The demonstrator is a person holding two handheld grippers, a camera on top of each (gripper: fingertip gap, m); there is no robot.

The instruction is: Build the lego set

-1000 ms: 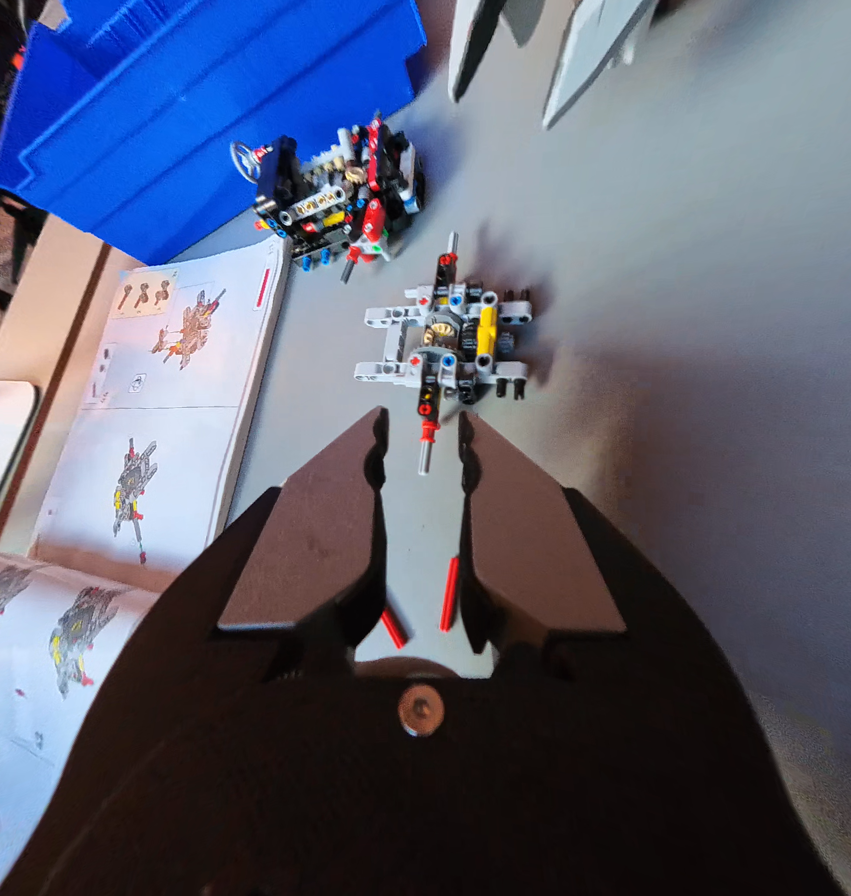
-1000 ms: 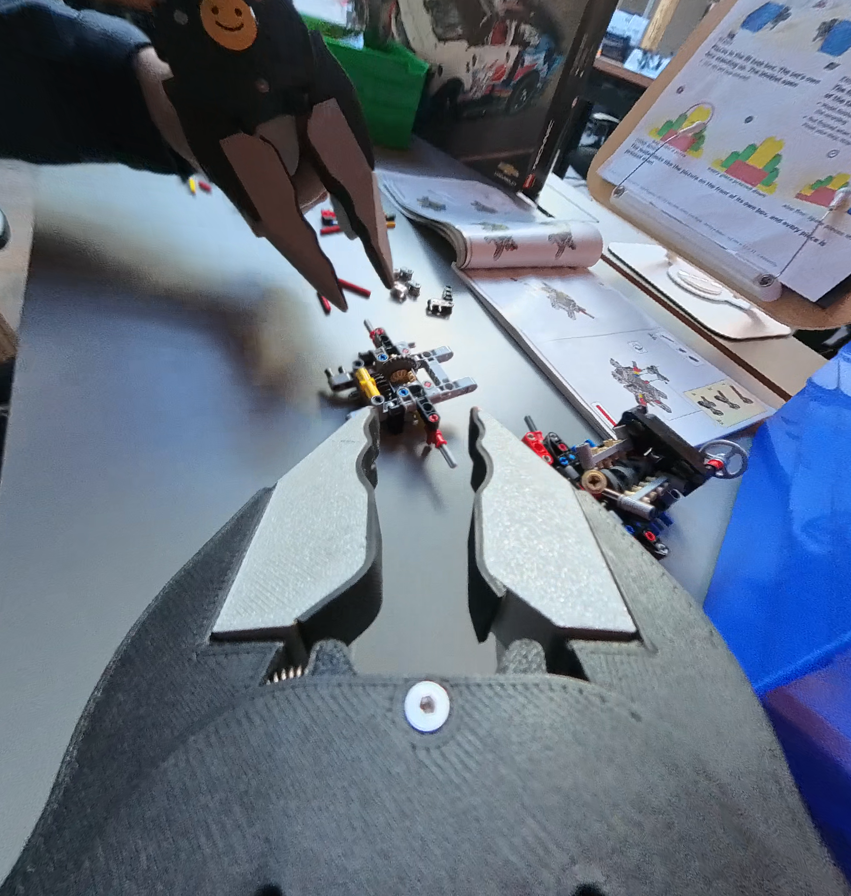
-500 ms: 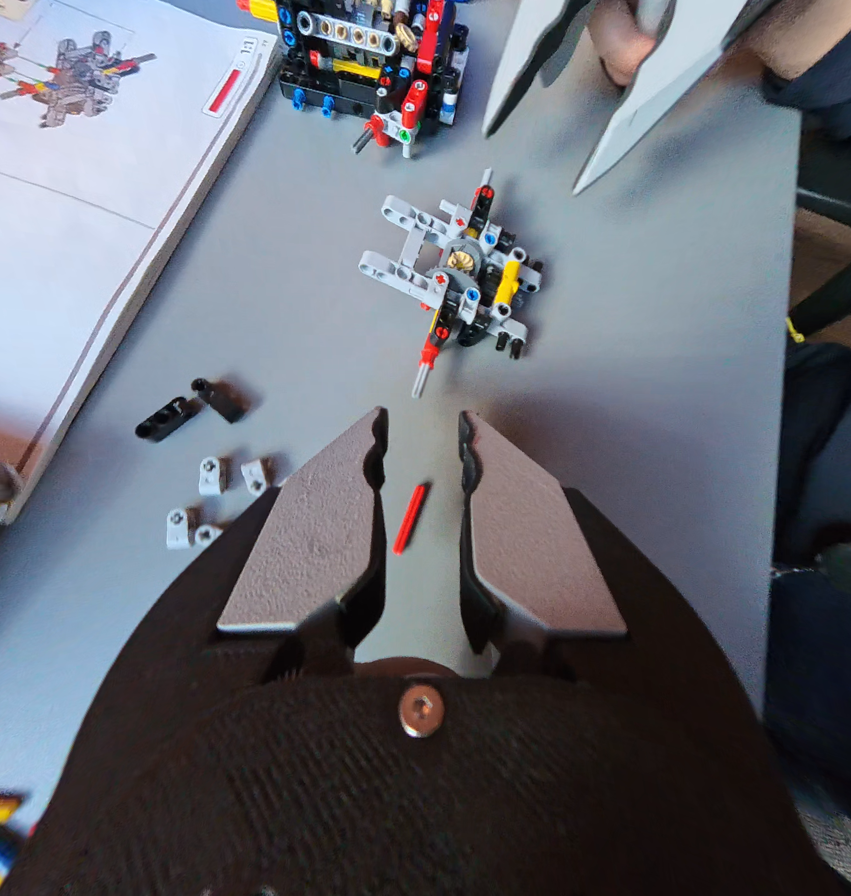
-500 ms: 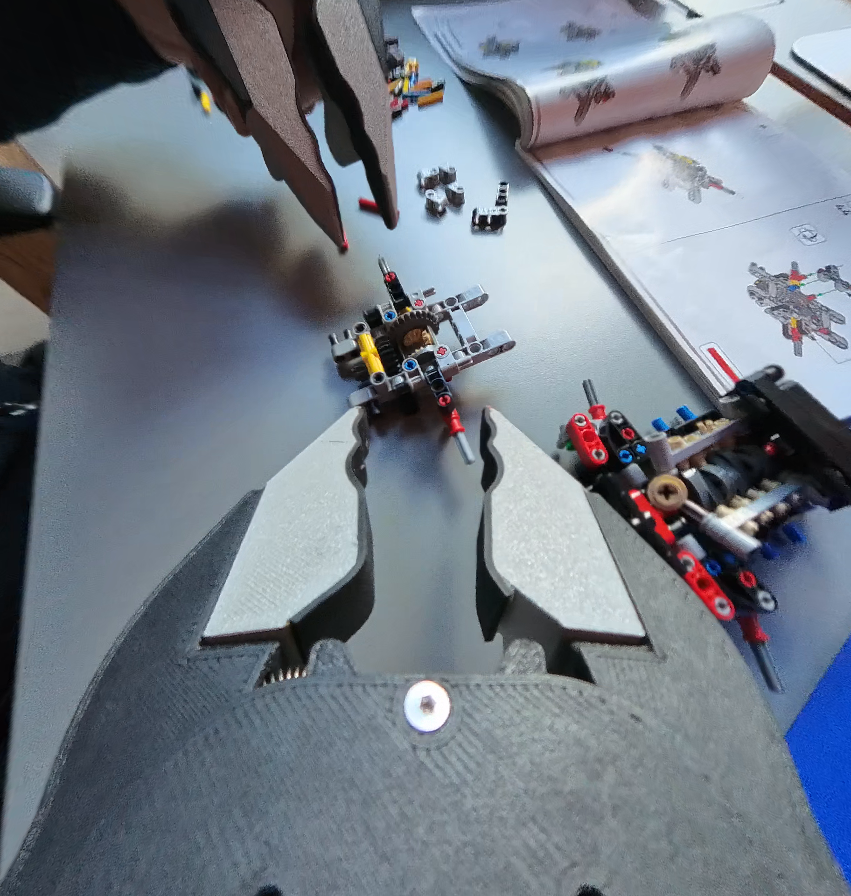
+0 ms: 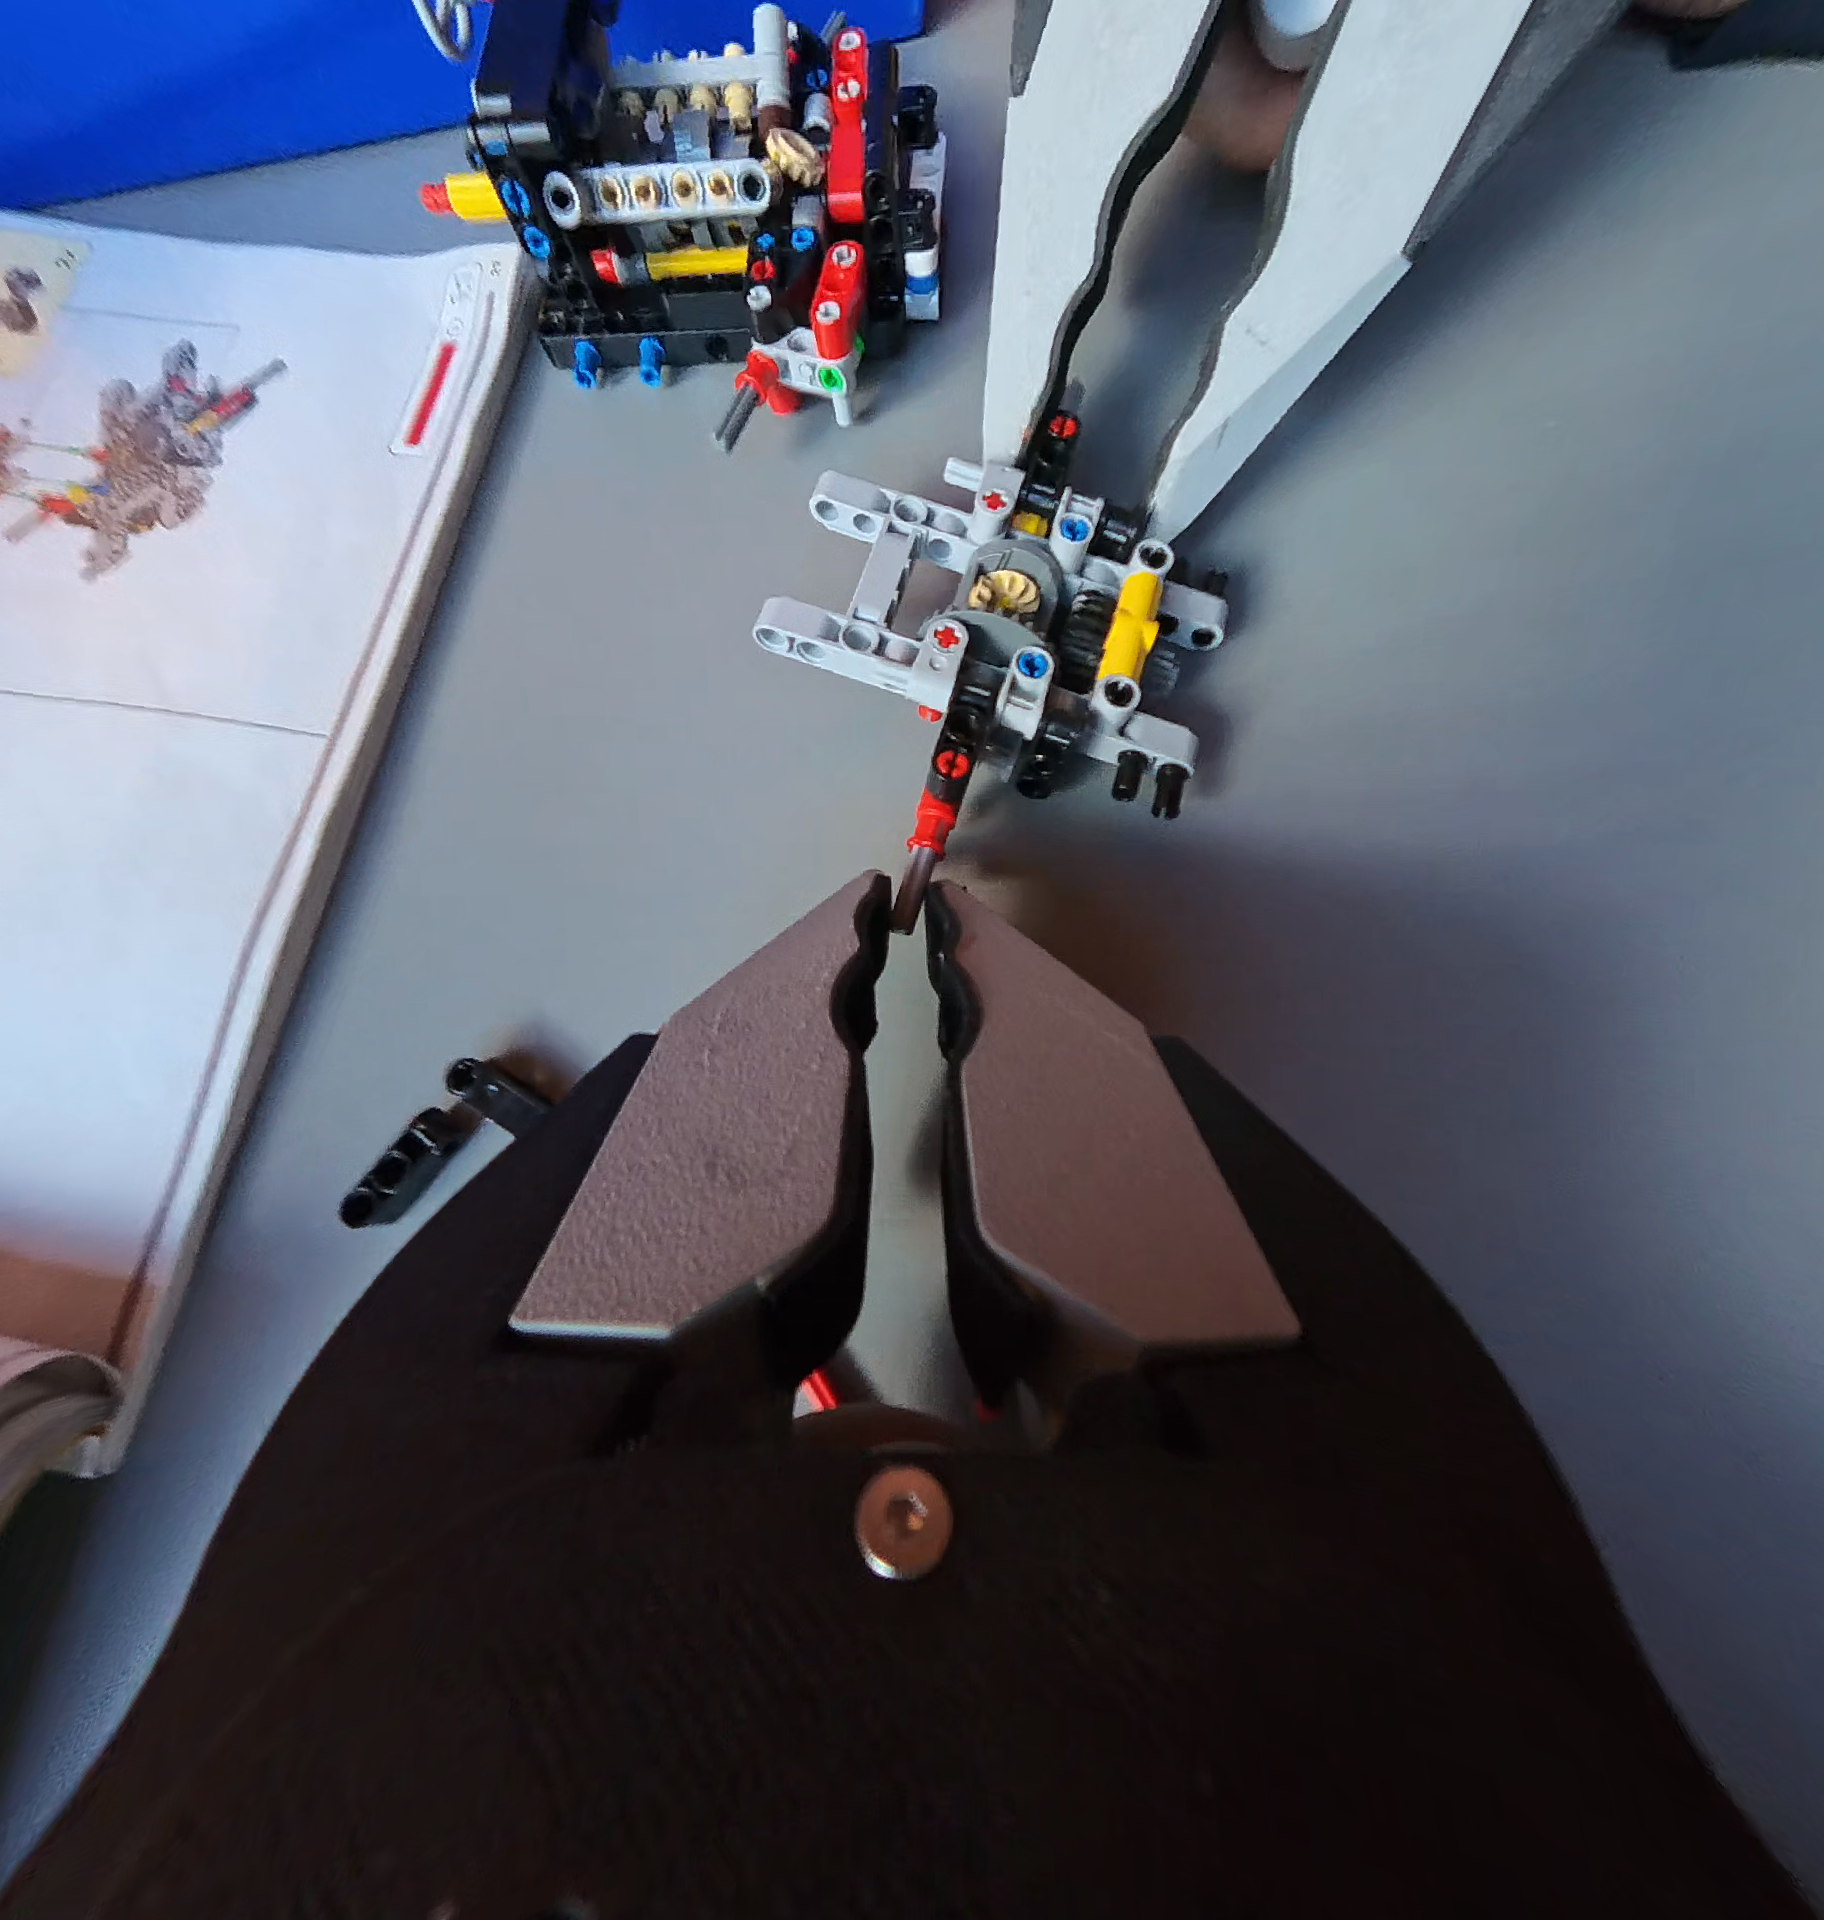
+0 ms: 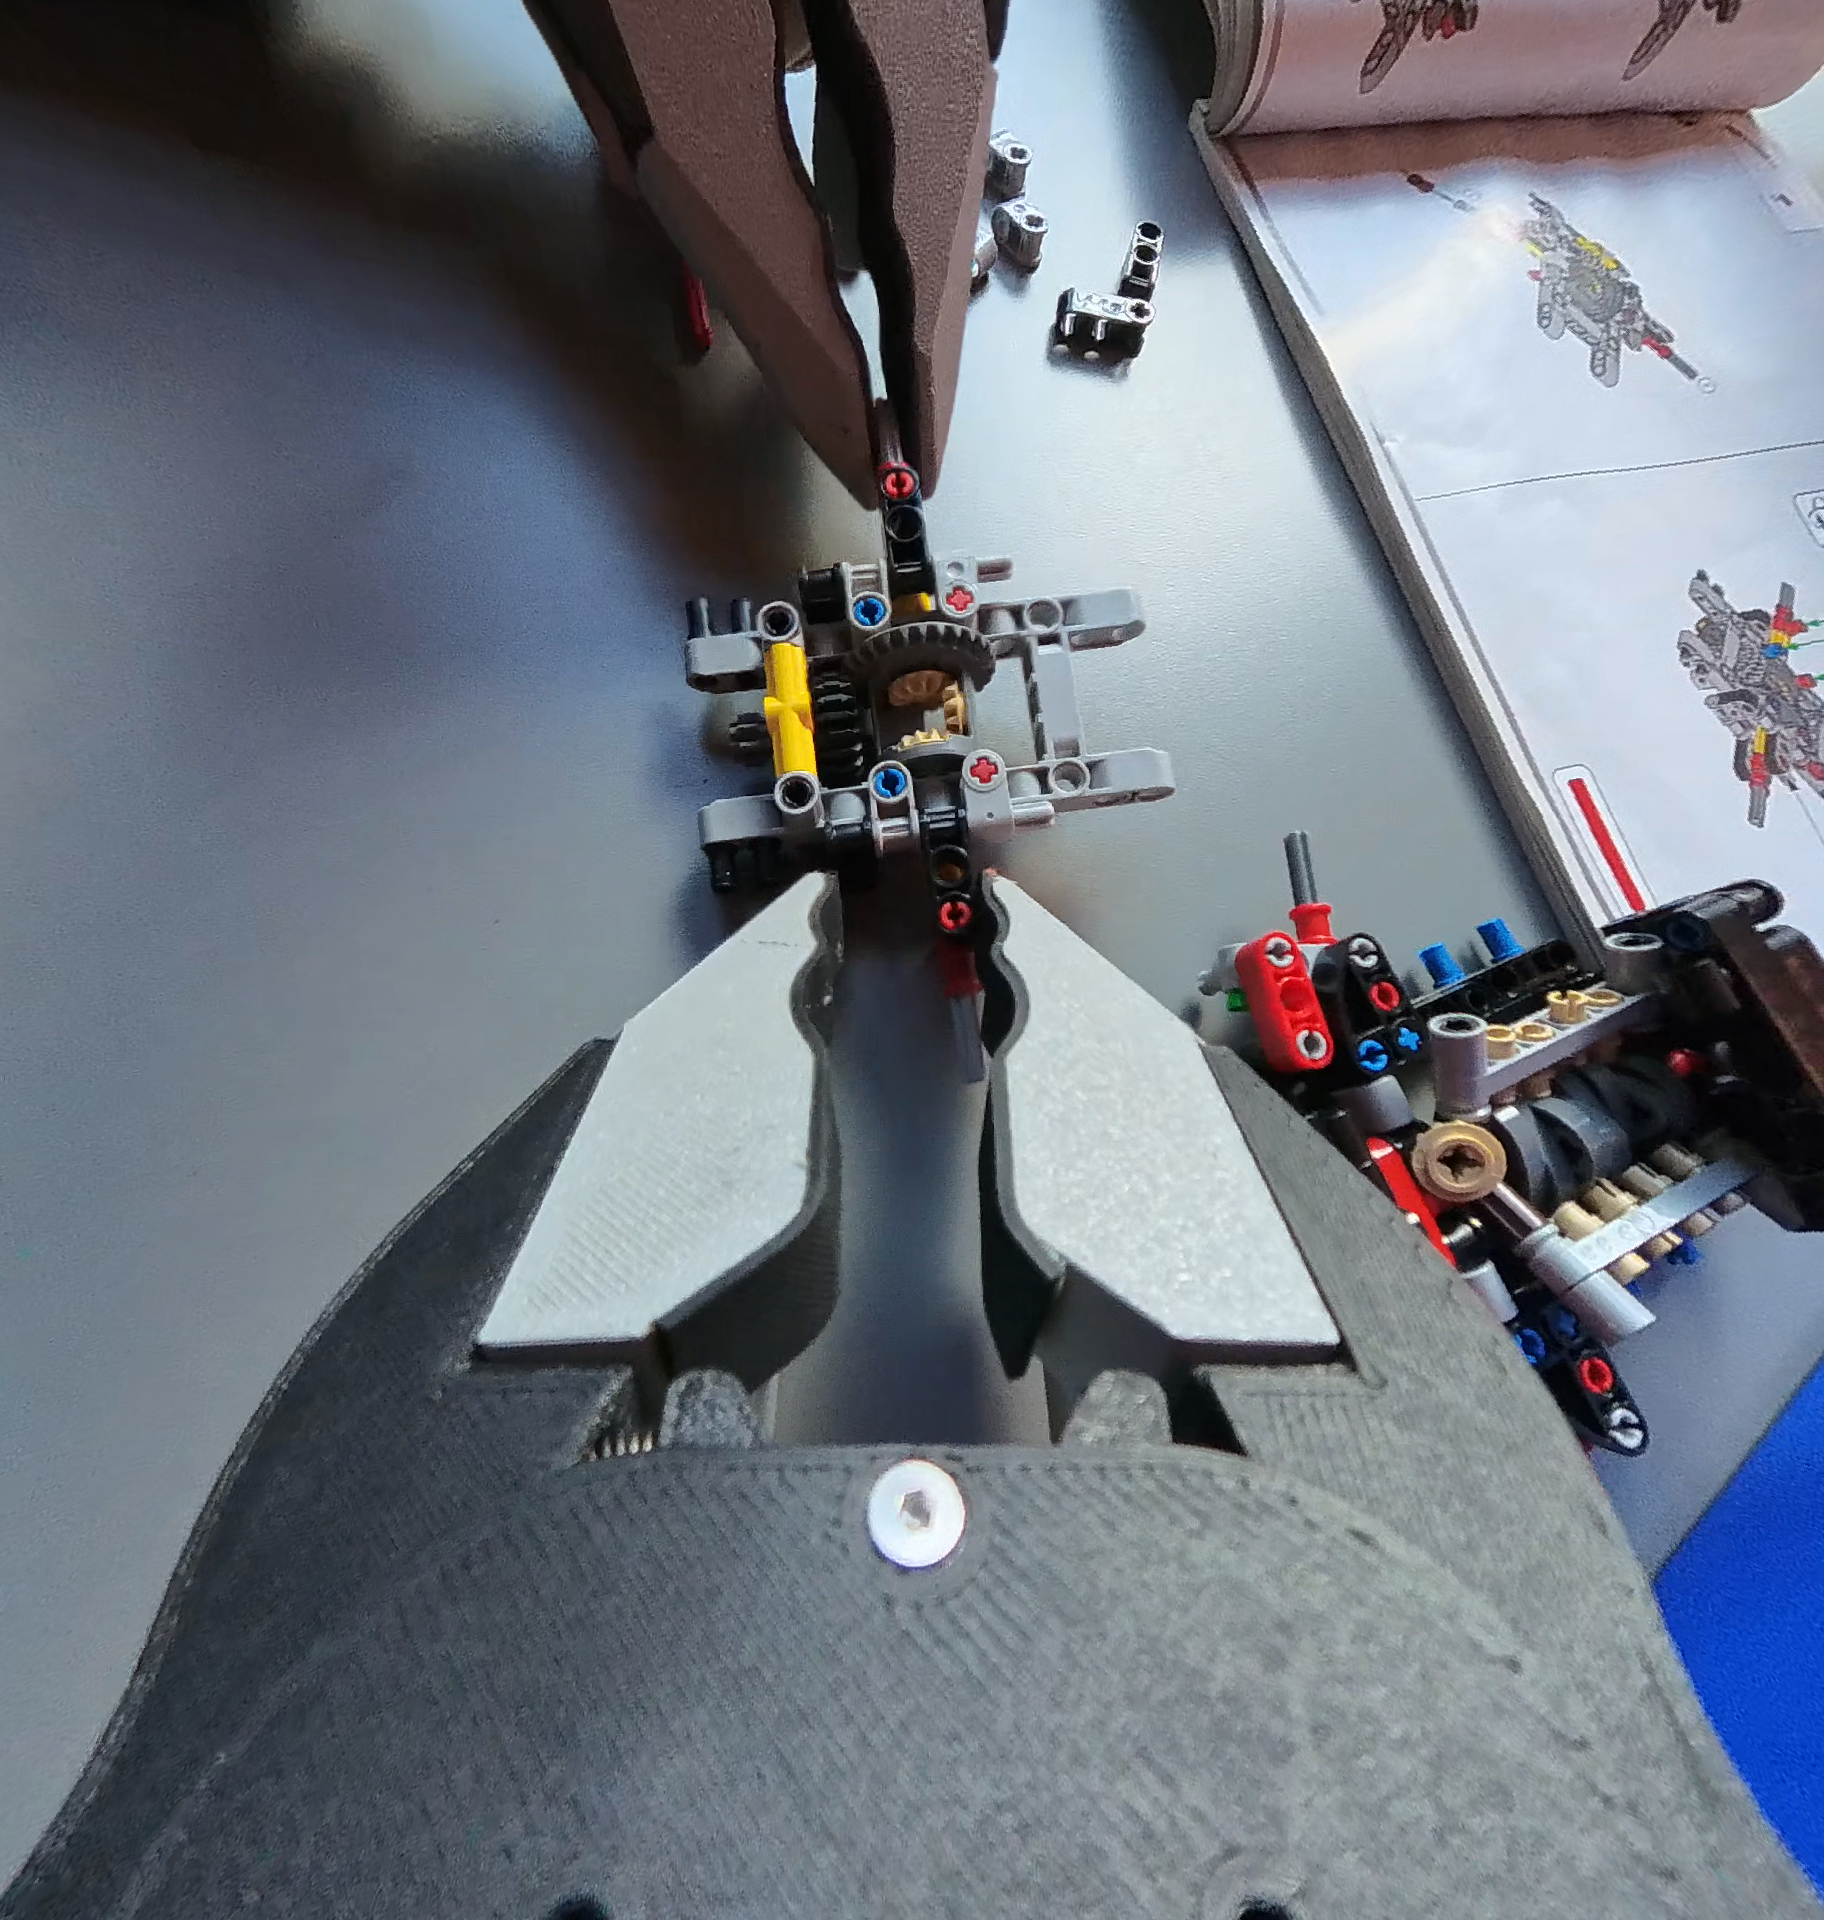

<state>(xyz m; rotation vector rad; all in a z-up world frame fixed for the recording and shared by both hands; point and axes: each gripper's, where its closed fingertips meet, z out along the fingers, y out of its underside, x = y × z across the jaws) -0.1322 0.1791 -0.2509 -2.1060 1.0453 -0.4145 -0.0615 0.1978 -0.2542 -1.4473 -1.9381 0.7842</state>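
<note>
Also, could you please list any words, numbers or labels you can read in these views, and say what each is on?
Instruction booklet: small marks beside the printed diagrams, too small to read; blurred in the left wrist view.
Black connector piece: faint moulded marks, too small to read.
Small brick assembly, larger brick assembly, blue bin: no writing visible.

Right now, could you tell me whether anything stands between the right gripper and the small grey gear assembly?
Nothing visible does: the right gripper is open astride the axle jutting from the gear assembly. The larger build sits aside.
</note>
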